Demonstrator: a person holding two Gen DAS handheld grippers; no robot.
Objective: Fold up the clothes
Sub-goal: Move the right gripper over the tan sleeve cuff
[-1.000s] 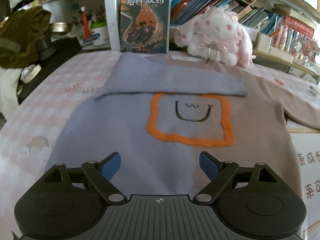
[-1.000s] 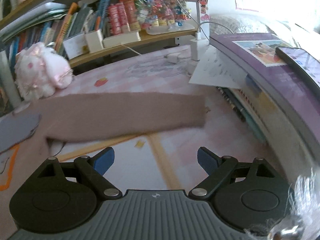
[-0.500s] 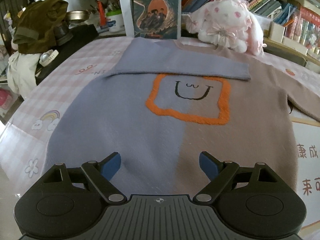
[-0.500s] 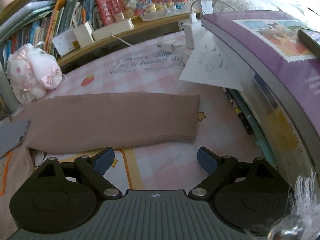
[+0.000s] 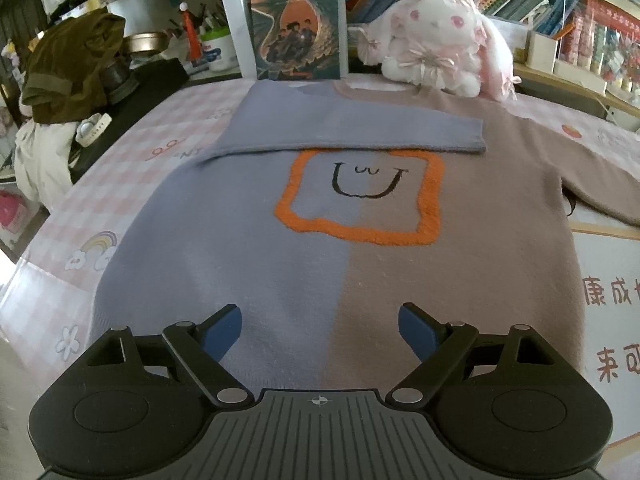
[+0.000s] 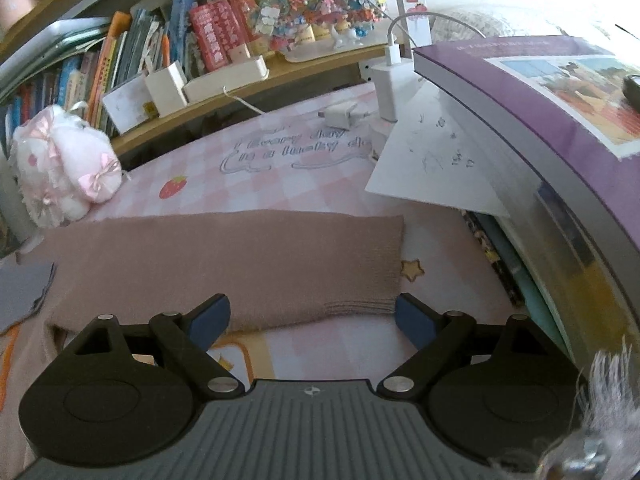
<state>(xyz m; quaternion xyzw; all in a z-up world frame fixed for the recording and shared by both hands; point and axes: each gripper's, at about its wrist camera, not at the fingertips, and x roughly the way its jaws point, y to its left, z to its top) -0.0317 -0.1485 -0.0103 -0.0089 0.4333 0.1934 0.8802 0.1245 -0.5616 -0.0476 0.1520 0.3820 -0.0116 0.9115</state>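
Sweater [image 5: 340,240] lies flat, front up, on the pink checked cloth [image 5: 132,184], straight ahead of my left gripper [image 5: 320,326]. Its near hem runs under and between my two blue fingertips [image 5: 224,330], though I cannot tell whether they touch the knit. Left gripper: spread wide, holding nothing.

Left half of the body is blue-grey, right half brownish; an orange square with a drawn smile [image 5: 364,196] straddles the seam. The blue sleeve [image 5: 344,132] is folded across the chest, its cuff ending past the midline, above the orange square. Beyond the collar a book [image 5: 298,20] stands upright, a plush rabbit [image 5: 436,48] beside it on the right.

From my right gripper [image 6: 312,320]: the brown sleeve [image 6: 240,264] stretches out flat to the right, unfolded, its ribbed cuff [image 6: 372,302] lying just ahead of and between my fingertips (closer to the right one). Right gripper: also wide apart, nothing in it. A purple-covered book [image 6: 540,92] sits on a stack at far right, well clear of the cuff.
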